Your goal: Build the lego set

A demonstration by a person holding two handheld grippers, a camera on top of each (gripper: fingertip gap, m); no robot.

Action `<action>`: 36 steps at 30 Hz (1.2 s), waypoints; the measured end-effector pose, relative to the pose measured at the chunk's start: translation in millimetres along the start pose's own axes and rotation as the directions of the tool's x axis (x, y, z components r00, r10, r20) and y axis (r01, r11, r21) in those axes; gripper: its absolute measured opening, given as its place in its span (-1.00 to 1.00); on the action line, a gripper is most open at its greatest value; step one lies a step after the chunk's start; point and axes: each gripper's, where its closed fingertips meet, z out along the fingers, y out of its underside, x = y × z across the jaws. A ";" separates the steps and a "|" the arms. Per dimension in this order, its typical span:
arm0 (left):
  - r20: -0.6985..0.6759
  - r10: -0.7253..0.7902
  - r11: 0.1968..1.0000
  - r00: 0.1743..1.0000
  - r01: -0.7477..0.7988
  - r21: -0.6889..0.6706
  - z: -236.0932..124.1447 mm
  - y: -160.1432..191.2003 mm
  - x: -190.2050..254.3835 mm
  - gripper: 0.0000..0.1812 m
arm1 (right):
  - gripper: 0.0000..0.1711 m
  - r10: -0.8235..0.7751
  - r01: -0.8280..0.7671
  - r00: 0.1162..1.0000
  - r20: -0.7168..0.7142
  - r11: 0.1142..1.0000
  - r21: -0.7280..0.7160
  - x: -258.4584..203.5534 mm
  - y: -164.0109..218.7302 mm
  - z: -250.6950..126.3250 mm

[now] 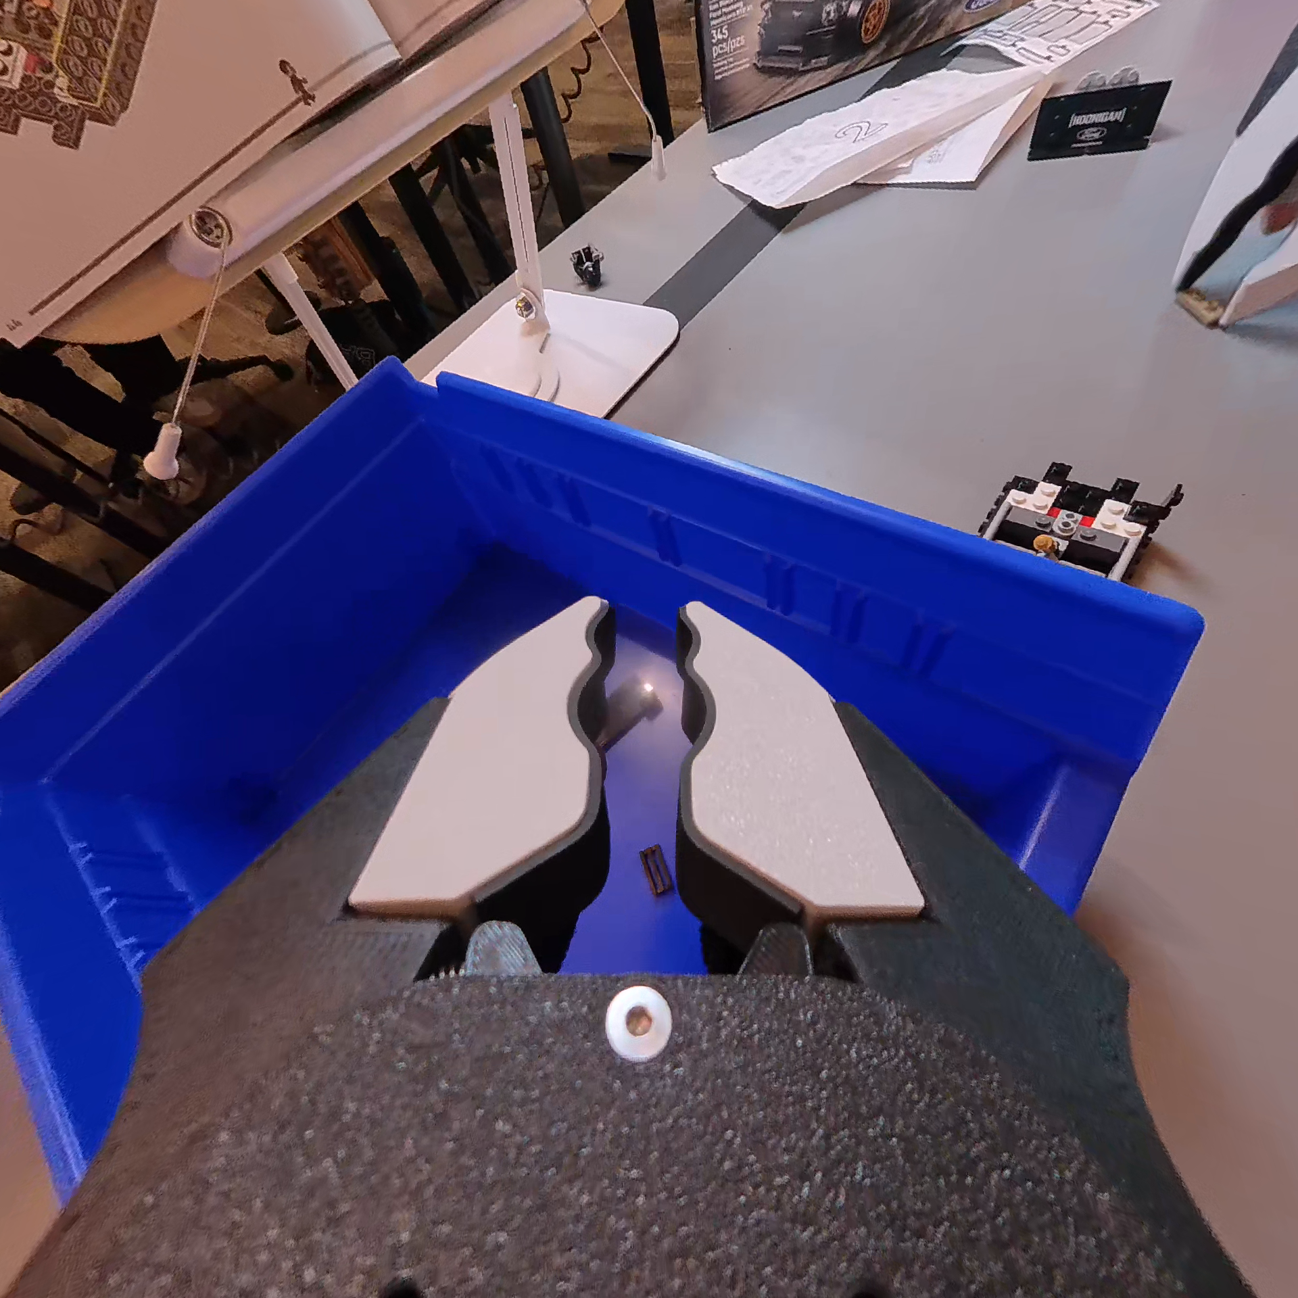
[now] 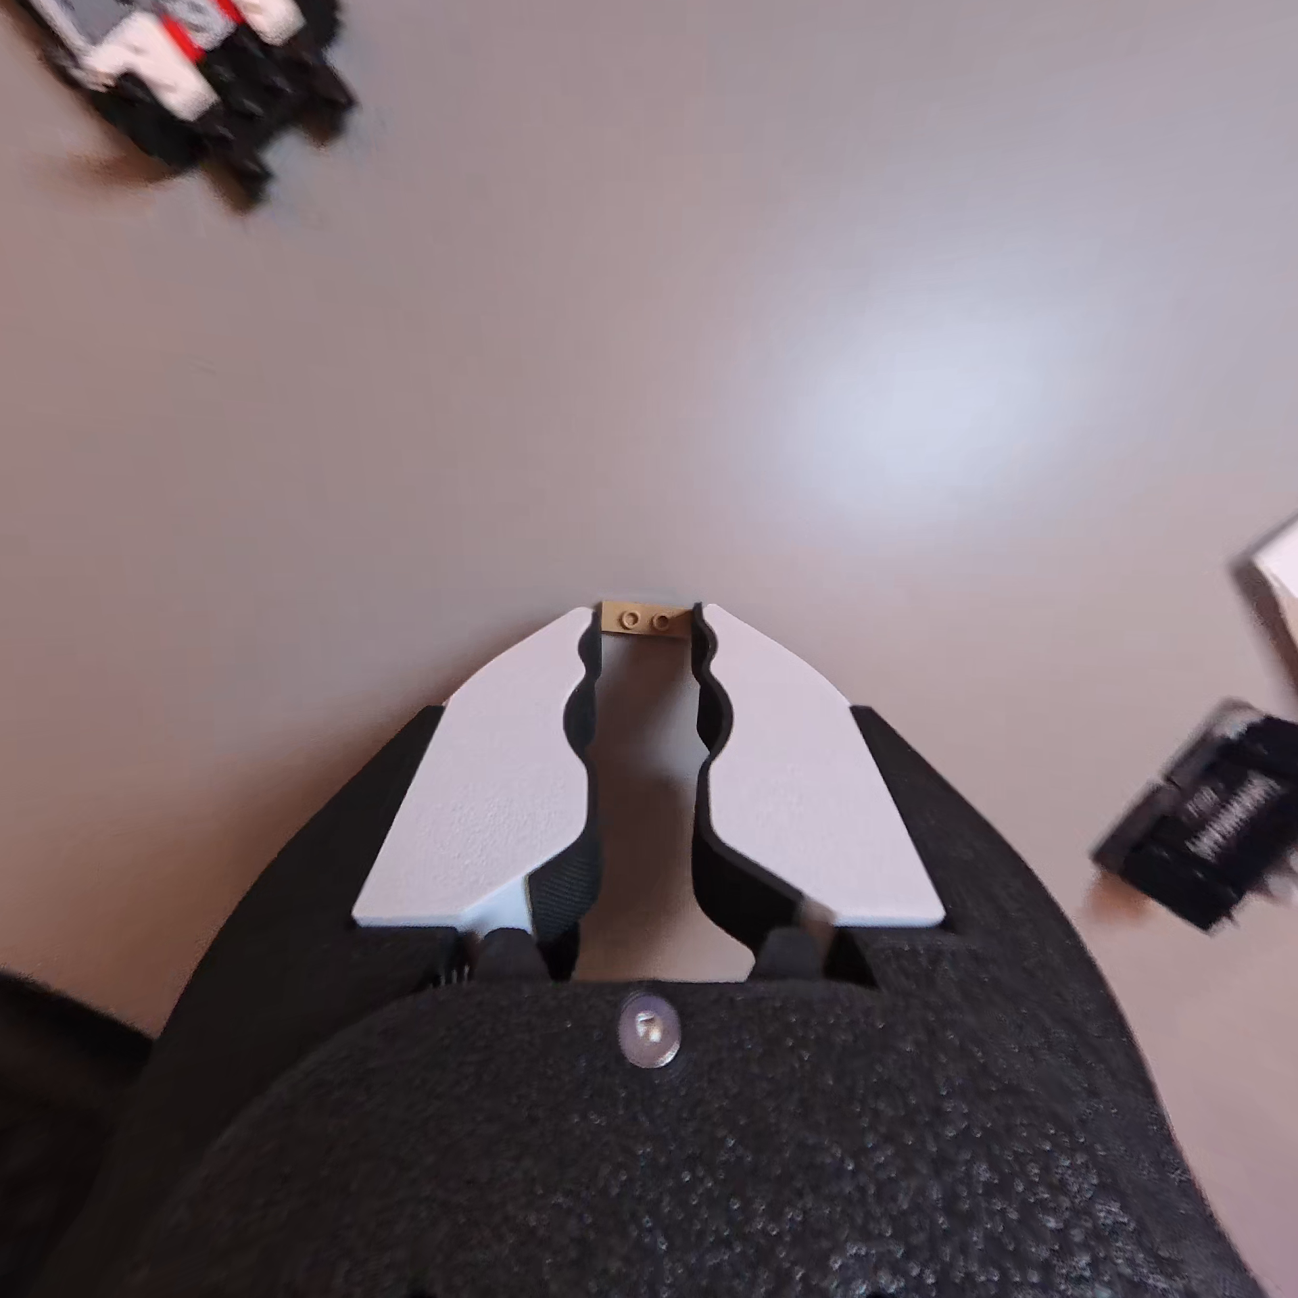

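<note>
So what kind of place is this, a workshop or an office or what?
Probably an office or lab bench set up for toy-brick building: a grey table with a blue parts bin, a half-built brick model, a kit box and a white desk lamp.

- A grey desk (image 1: 913,365) with a dark stripe (image 1: 723,249) fills the scene.
- A white lamp base (image 1: 597,351) stands at its edge.
- Patterned carpet (image 1: 232,330) lies beyond.
</note>
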 end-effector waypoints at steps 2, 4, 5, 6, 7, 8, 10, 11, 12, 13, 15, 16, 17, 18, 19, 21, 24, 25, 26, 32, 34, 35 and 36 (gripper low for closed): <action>0.000 -0.003 1.000 1.000 0.003 0.004 -0.6 -0.6 -0.5 -0.82 | -0.71 0.075 -0.074 0.995 -0.065 0.997 0.006 23.1 9.9 -7.4; 0.002 -0.005 1.000 1.000 0.005 0.012 -1.2 -2.6 -0.8 -0.82 | -0.71 0.154 -0.155 0.977 -0.147 0.988 0.006 49.2 24.2 -12.6; 0.003 -0.006 1.000 1.000 0.006 0.017 -1.3 -3.9 -0.8 -0.83 | -0.71 0.179 -0.181 0.968 -0.175 0.984 0.003 58.5 31.1 -13.3; 0.003 -0.007 1.000 1.000 0.007 0.021 -1.1 -5.1 -0.5 -0.83 | -0.71 0.191 -0.194 0.960 -0.206 0.981 0.006 65.9 35.9 -13.8; 0.004 -0.007 1.000 1.000 0.007 0.024 -0.9 -5.8 -0.2 -0.83 | -0.67 0.199 -0.203 0.949 -0.245 0.979 0.009 72.7 39.1 -15.4; 0.005 -0.007 1.000 1.000 0.006 0.026 -0.5 -6.3 0.1 -0.83 | -0.58 0.197 -0.199 0.941 -0.275 0.980 0.023 76.5 37.7 -18.3; 0.001 -0.006 1.000 1.000 0.006 0.025 0.6 -6.0 1.6 -0.83 | -0.52 0.180 -0.159 0.933 -0.312 0.983 0.092 77.4 22.1 -28.5; 0.000 -0.006 1.000 1.000 0.006 0.023 1.2 -5.6 2.1 -0.83 | -0.50 0.167 -0.132 0.933 -0.317 0.983 0.130 74.7 10.9 -34.3; 0.000 -0.007 1.000 1.000 0.007 0.022 1.9 -5.3 2.4 -0.83 | -0.50 0.149 -0.095 0.938 -0.314 0.979 0.180 69.3 -3.5 -39.9; -0.006 -0.008 1.000 1.000 0.009 0.019 2.6 -5.0 3.6 -0.83 | -0.50 0.131 -0.061 0.945 -0.299 0.971 0.232 60.5 -19.3 -44.4; -0.022 -0.004 1.000 1.000 0.004 0.010 2.9 -4.5 7.1 -0.83 | -0.50 0.058 0.016 0.973 -0.224 0.949 0.315 30.1 -51.9 -46.5; -0.042 0.006 1.000 0.999 -0.006 0.000 2.0 -4.1 10.9 -0.83 | -0.51 0.009 0.059 0.982 -0.191 0.937 0.346 13.2 -67.1 -45.1; -0.086 0.019 1.000 0.996 -0.021 -0.021 0.2 -2.5 18.1 -0.82 | -0.50 -0.047 0.099 0.988 -0.148 0.926 0.364 -5.8 -80.2 -41.2; -0.153 0.033 0.998 0.988 -0.042 -0.056 -3.0 0.9 28.9 -0.80 | -0.50 -0.105 0.136 0.989 -0.101 0.917 0.375 -24.9 -91.2 -35.8; -0.231 0.045 0.993 0.972 -0.068 -0.093 -7.8 5.4 41.7 -0.77 | -0.50 -0.156 0.167 0.986 -0.062 0.909 0.382 -41.4 -100.6 -29.6; -0.372 0.062 0.978 0.926 -0.131 -0.162 -18.9 16.5 67.3 -0.66 | -0.49 -0.235 0.214 0.972 0.013 0.905 0.369 -67.3 -112.5 -13.8; -0.489 0.087 0.946 0.868 -0.226 -0.234 -27.8 32.8 96.0 -0.51 | -0.42 -0.303 0.264 0.950 0.080 0.912 0.314 -87.8 -122.7 12.2; -0.498 0.105 0.931 0.861 -0.261 -0.255 -26.5 38.1 100.8 -0.50 | -0.37 -0.319 0.278 0.943 0.097 0.913 0.297 -92.1 -125.2 20.2; -0.494 0.132 0.912 0.859 -0.300 -0.279 -23.3 44.4 102.6 -0.50 | -0.33 -0.330 0.290 0.938 0.109 0.915 0.279 -94.7 -126.9 27.5; -0.545 0.145 0.863 0.826 -0.375 -0.338 -17.9 63.0 113.4 -0.70 | -0.35 -0.345 0.301 0.926 0.151 0.919 0.255 -100.1 -134.7 43.4; -0.561 0.115 0.865 0.820 -0.361 -0.349 -20.9 65.2 114.0 -0.76 | -0.41 -0.352 0.302 0.922 0.164 0.915 0.266 -101.3 -133.1 43.0; -0.563 0.110 0.866 0.819 -0.357 -0.349 -21.8 65.8 113.9 -0.78 | -0.42 -0.351 0.300 0.922 0.166 0.915 0.270 -101.1 -132.0 42.6; -0.559 0.106 0.868 0.823 -0.351 -0.352 -22.2 66.3 113.1 -0.78 | -0.42 -0.350 0.297 0.921 0.170 0.915 0.271 -100.5 -130.5 41.9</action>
